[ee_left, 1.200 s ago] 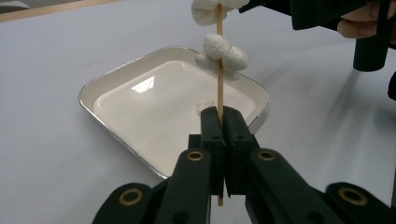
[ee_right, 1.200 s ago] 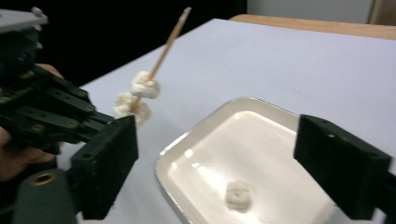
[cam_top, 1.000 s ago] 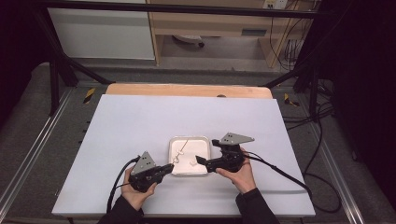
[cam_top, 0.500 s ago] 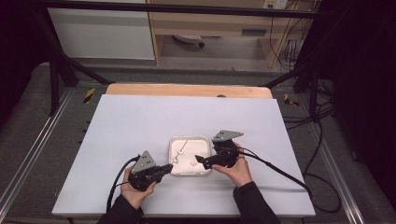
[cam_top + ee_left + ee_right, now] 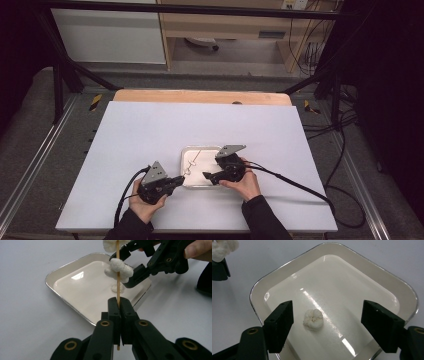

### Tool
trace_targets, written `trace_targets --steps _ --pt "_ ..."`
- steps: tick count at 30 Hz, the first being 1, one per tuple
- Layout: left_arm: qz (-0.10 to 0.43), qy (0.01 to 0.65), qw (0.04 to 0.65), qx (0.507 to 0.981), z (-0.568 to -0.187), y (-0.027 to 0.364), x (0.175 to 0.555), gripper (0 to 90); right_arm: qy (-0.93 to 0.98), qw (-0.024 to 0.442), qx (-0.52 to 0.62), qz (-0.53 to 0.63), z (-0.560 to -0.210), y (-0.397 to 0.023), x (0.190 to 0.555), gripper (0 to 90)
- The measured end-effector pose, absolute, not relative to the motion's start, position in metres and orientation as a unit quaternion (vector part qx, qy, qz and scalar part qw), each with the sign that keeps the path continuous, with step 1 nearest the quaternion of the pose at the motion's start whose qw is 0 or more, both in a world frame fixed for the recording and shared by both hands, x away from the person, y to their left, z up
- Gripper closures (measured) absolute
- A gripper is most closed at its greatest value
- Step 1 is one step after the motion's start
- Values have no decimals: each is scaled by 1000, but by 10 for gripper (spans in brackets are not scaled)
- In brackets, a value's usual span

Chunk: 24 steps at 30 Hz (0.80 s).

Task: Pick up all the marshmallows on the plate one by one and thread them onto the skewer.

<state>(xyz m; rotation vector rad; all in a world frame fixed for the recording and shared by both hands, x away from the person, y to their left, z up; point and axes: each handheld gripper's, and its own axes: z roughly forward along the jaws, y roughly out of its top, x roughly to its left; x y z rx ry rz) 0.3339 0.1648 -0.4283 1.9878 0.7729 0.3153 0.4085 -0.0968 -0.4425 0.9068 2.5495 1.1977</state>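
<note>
So far, two white puffy pieces [image 5: 119, 268] sit threaded on the wooden skewer [image 5: 117, 288]; one more piece [image 5: 313, 319] lies loose in the tray [image 5: 274, 282].

Left gripper [image 5: 118, 305]: jaws together, clamped on the lower end of the skewer, which stands upright just at the near edge of the tray. In the high view the left gripper [image 5: 176, 181] sits at the tray's left side on the pale surface [image 5: 150, 130], the stick rising over the tray rim.

Right gripper [image 5: 327, 322]: jaws apart, just been closing in, standing either side of the loose piece on the tray floor without touching it. In the left gripper view the same right gripper [image 5: 128, 268] shows behind the skewered pieces, tips pointing down into the tray.

Judgement on progress: partly done. Two pieces are on, the third is lined up for a pick but not yet gripped. Left to do: close on it, lift it, bring it over the skewer tip and push it down onto the stick. No further loose pieces visible in the tray, so this looks like the last one, though the far corner is partly covered in the high view.
</note>
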Motion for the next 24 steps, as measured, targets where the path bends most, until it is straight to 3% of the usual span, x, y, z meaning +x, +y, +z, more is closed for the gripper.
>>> trace_targets --steps 10,24 --pt "129 318 472 812 -428 165 334 885 862 99 282 410 -451 -92 405 485" --pt "127 322 473 810 -428 166 334 885 869 103 266 405 -454 -91 402 635"
